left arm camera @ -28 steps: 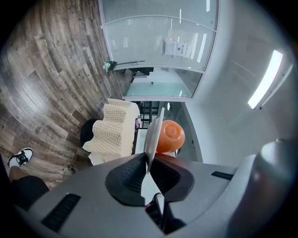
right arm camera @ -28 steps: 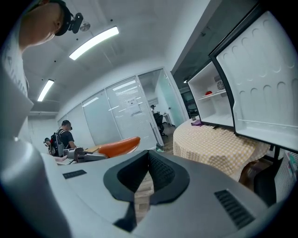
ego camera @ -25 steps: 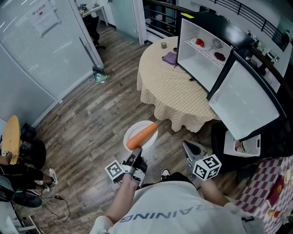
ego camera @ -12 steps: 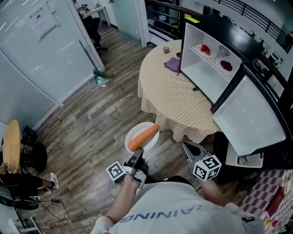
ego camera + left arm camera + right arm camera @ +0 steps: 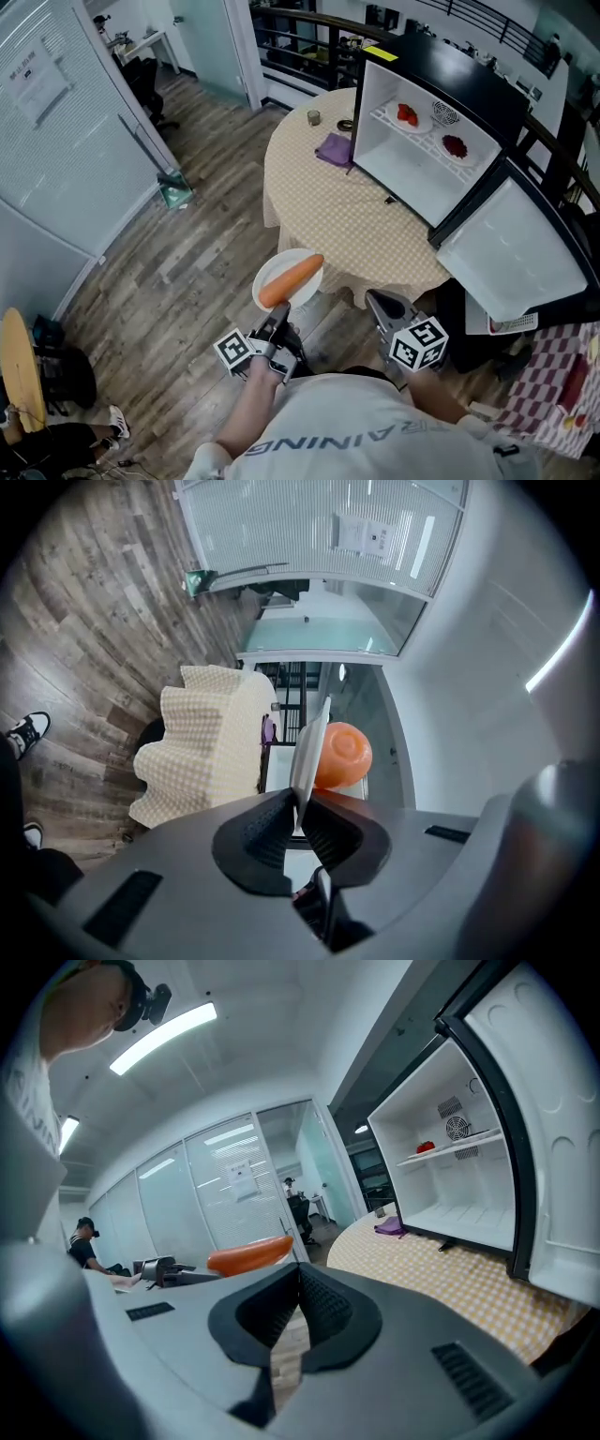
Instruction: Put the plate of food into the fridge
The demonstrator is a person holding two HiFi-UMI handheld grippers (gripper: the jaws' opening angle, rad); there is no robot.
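Note:
A white plate (image 5: pixel 269 269) with an orange carrot (image 5: pixel 292 279) on it hangs level above the wooden floor, just short of the round table (image 5: pixel 337 211). My left gripper (image 5: pixel 281 310) is shut on the plate's near rim. In the left gripper view the plate's edge (image 5: pixel 310 747) sits between the pads, and the carrot (image 5: pixel 343 756) shows behind it. My right gripper (image 5: pixel 376 300) is shut and holds nothing; it is beside the plate to the right. The small fridge (image 5: pixel 427 141) stands open on the table, its door (image 5: pixel 511 248) swung to the right.
The fridge's upper shelf (image 5: pixel 427 120) holds small dishes with red food. A purple cloth (image 5: pixel 333 148) and a small cup (image 5: pixel 313 117) lie on the table left of the fridge. A glass partition (image 5: pixel 66 141) runs along the left. A checked table (image 5: pixel 553 384) is at the right.
The table and fridge have shifted left and nearer in the head view. The plate with the carrot stays in my left gripper, and the right gripper stays shut.

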